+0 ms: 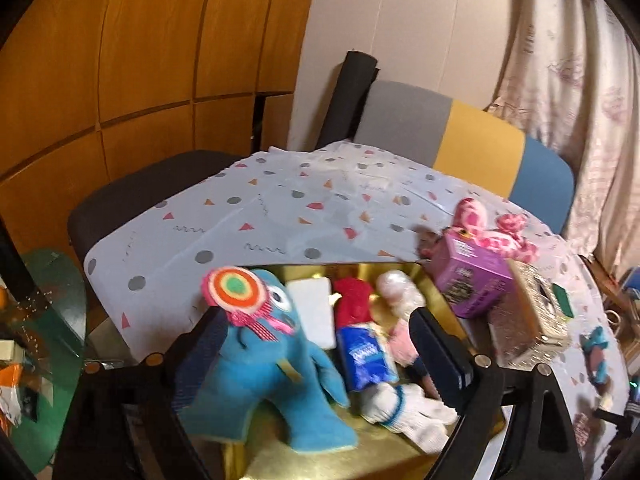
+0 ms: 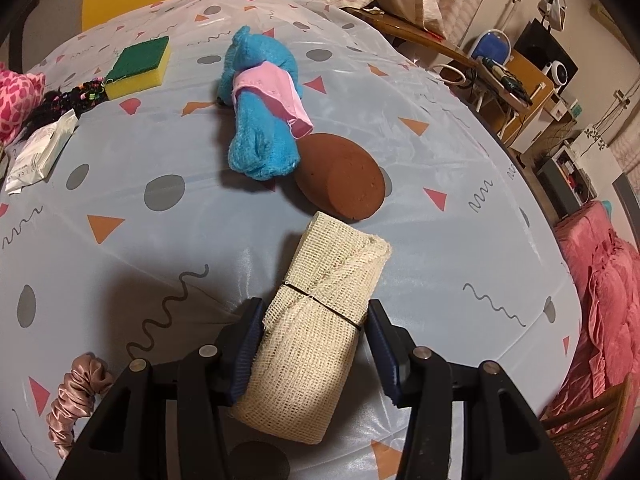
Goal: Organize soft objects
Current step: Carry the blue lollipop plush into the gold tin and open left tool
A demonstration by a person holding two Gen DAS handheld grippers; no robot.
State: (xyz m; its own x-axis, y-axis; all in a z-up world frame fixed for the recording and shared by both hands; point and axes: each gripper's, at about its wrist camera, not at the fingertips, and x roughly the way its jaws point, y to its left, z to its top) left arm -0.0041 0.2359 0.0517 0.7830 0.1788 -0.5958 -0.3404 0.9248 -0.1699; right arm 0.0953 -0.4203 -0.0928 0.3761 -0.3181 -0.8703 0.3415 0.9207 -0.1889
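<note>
Right tongs [image 2: 314, 344] stood open astride the mesh roll [image 2: 316, 328], its long axis running forward between them; left tongs [image 1: 320, 344], also open, gripped nothing above the gold box [image 1: 376, 444].

A lived-in home: curtains [image 1: 568, 92], a patterned tablecloth [image 1: 280, 208], wooden wardrobe panels [image 1: 120, 60] and pink bedding [image 2: 608, 280].

1. Between the right gripper's [image 2: 314, 344] matt black fingers: a coarse, open-weave gauze roll [image 2: 320, 328].
2. Ahead: fuzzy blue towel [image 2: 260, 112], porous brown sponge [image 2: 344, 180], on a glossy tablecloth [image 2: 160, 264].
3. Under the left gripper [image 1: 316, 344]: shiny gold box [image 1: 320, 452], plush blue toy [image 1: 276, 376].
</note>
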